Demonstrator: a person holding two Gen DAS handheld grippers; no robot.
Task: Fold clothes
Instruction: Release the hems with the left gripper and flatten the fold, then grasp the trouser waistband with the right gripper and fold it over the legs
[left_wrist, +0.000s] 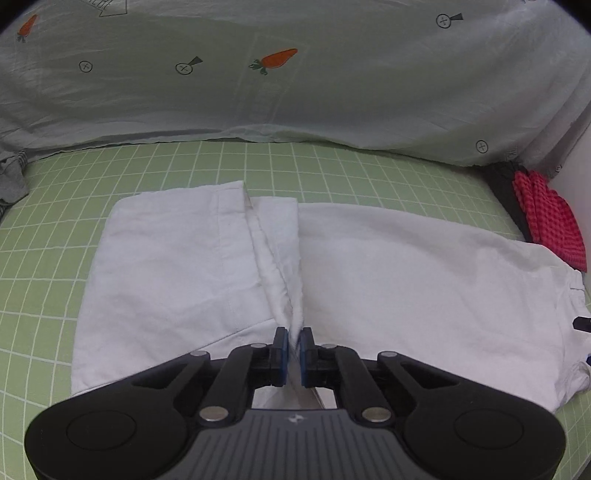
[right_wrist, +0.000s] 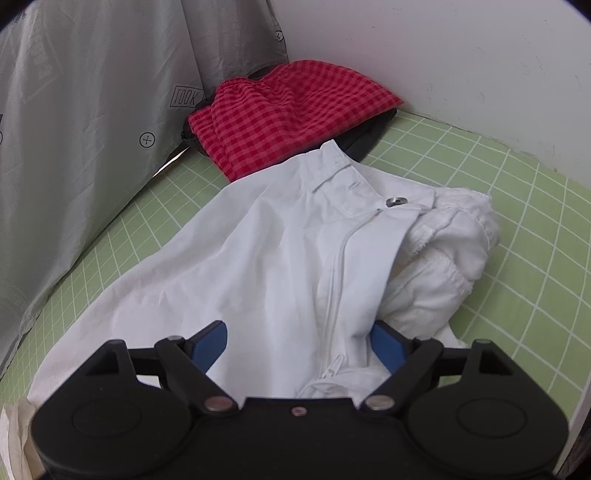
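White trousers (left_wrist: 388, 266) lie spread on the green grid mat (left_wrist: 48, 236). My left gripper (left_wrist: 293, 345) is shut on a raised fold of the white cloth near the leg hems, at the near edge. In the right wrist view the trousers (right_wrist: 266, 266) show their zip, metal button (right_wrist: 396, 201) and bunched waistband (right_wrist: 454, 236). My right gripper (right_wrist: 299, 343) is open, its blue pads either side of the zip fly, with cloth between the jaws.
A red checked garment (right_wrist: 288, 110) lies on a dark one in the far corner by the white wall (right_wrist: 461, 55); it also shows in the left wrist view (left_wrist: 550, 221). A pale carrot-print sheet (left_wrist: 295, 74) hangs along the back. A grey garment (left_wrist: 11, 177) sits far left.
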